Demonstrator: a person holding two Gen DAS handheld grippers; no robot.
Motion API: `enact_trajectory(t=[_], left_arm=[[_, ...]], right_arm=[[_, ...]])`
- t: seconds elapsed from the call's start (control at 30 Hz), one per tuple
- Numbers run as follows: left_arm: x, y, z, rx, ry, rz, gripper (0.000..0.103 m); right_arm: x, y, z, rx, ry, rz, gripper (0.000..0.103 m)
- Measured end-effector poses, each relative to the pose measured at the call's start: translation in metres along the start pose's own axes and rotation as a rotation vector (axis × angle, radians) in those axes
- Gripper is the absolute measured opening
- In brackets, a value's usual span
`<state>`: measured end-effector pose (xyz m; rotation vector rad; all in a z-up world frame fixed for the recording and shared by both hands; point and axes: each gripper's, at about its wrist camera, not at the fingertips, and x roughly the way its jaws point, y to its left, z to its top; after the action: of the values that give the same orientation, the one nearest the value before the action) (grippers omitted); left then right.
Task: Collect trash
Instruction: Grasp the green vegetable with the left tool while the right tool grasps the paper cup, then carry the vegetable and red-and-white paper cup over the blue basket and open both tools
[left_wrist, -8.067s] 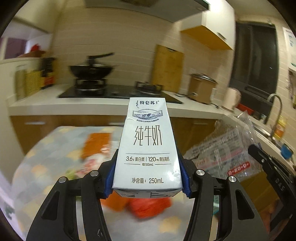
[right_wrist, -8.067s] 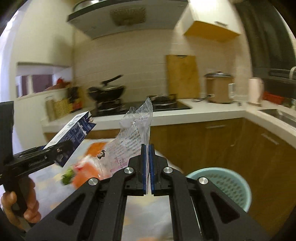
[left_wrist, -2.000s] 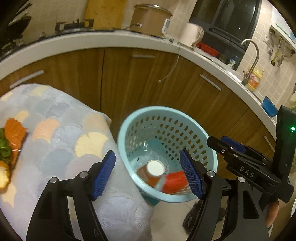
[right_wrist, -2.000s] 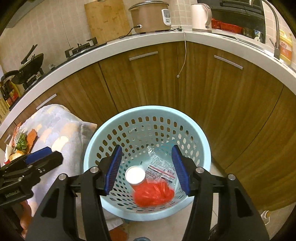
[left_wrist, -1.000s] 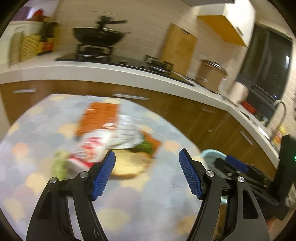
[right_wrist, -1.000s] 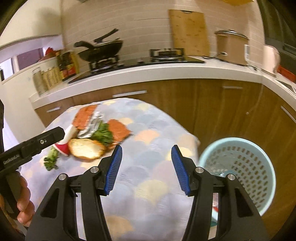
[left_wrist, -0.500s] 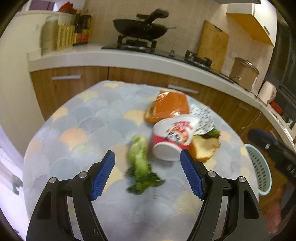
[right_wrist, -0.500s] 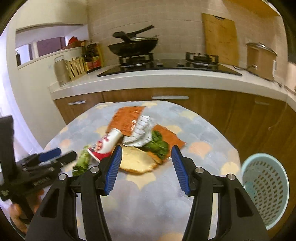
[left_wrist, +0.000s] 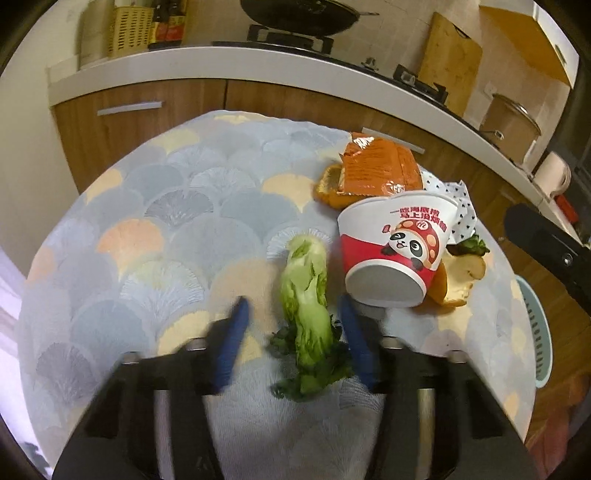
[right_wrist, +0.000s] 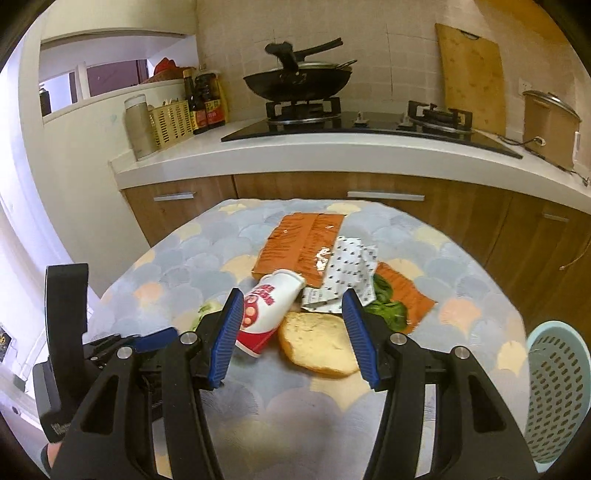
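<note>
Your left tool (left_wrist: 291, 332) is spread wide and empty, low over the table (left_wrist: 155, 229), with the lettuce stalk (left_wrist: 306, 295) lying between its blue fingers (left_wrist: 232, 339). The stalk's long axis runs straight away from you, pale stem end far, leafy end nearest, so the fingers sit on either side of its width; closing here looks like the natural grip. The left side is clearly the nearer one for this piece.

Just right of the stalk, the panda paper cup (left_wrist: 395, 251) lies tipped with its base toward you, close to the right finger, so it may get nudged as you close. Beyond it sit the orange snack wrapper (left_wrist: 380, 170), a dotted paper wrapper (left_wrist: 461, 206) and a bread piece (left_wrist: 461, 273).

Your right tool (right_wrist: 291, 332) is also open and empty, held above the bread piece and cup. The light blue trash basket (right_wrist: 554, 387) stands off the table's right edge, well apart from the stalk.
</note>
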<state>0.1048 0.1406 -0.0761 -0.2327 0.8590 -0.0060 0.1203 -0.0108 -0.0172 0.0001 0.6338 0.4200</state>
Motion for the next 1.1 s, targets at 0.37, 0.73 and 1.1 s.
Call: enact_trajectory(t=[0.37,0.73,1.1], left_arm=[[-0.019,0.034,-0.004,-0.107,-0.073,-0.036,0.018],[-0.028,0.052,-0.005,-0.177,-0.138,-0.127,0.018],[-0.03,0.049,-0.005,-0.168,-0.149,-0.134,0.018]], right_arm=[[0.049,0.005,0.0,0.086,0.1,-0.029,0.052],[0.077,0.03,-0.002,0.078,0.147,0.027,0.044],[0.062,0.037,-0.001,0.044,0.135,0.033,0.034]])
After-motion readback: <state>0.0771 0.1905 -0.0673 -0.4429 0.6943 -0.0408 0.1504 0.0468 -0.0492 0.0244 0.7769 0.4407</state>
